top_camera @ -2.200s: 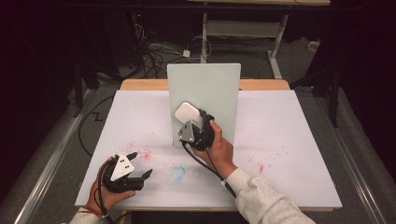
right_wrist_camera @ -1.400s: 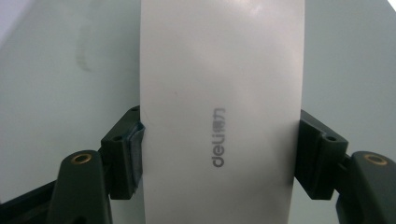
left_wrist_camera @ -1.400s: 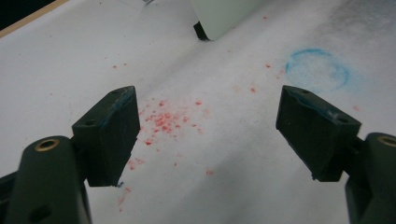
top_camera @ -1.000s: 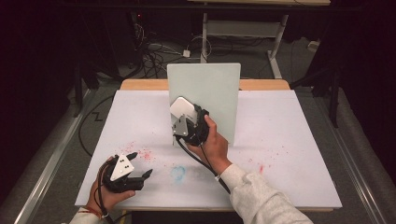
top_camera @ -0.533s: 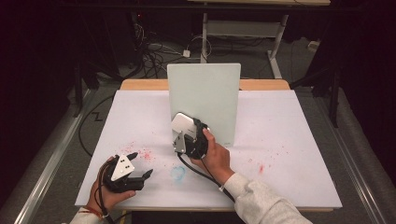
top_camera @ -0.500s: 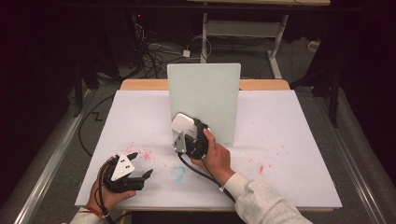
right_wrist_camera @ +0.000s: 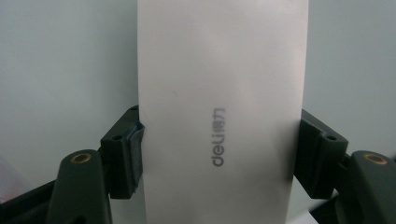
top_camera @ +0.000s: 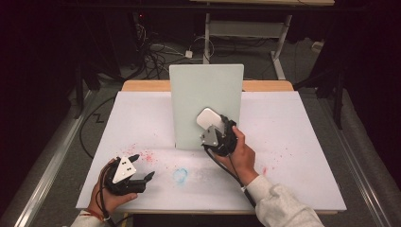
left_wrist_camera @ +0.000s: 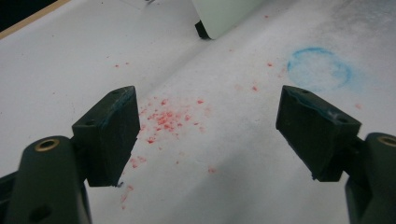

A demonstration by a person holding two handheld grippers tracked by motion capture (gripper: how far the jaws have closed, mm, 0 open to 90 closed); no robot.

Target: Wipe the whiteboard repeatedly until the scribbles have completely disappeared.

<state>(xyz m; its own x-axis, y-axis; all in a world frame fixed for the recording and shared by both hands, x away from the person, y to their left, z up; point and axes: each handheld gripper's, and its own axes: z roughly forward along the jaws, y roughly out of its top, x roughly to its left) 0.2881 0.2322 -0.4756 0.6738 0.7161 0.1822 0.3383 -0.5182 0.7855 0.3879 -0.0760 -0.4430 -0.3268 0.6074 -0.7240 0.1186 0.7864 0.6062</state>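
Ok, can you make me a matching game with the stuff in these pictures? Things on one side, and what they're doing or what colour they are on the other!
Things:
1. left claw
2. right claw
3. ring mark
4. board

Descriptions:
A. blue, drawn on the table cover
B. stands upright, pale green
C. open, nothing in it
D. squeezing a white block with "deli" printed on it

Pairs: 1-C, 2-D, 3-A, 4-B

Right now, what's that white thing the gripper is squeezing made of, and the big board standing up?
The white eraser looks like smooth matte plastic: an even, unshiny face with the grey printed word "deli". The upright board looks like a hard, smooth pale green panel, maybe a coated whiteboard; its flat, faintly glossy face suggests so, though I can't be sure.
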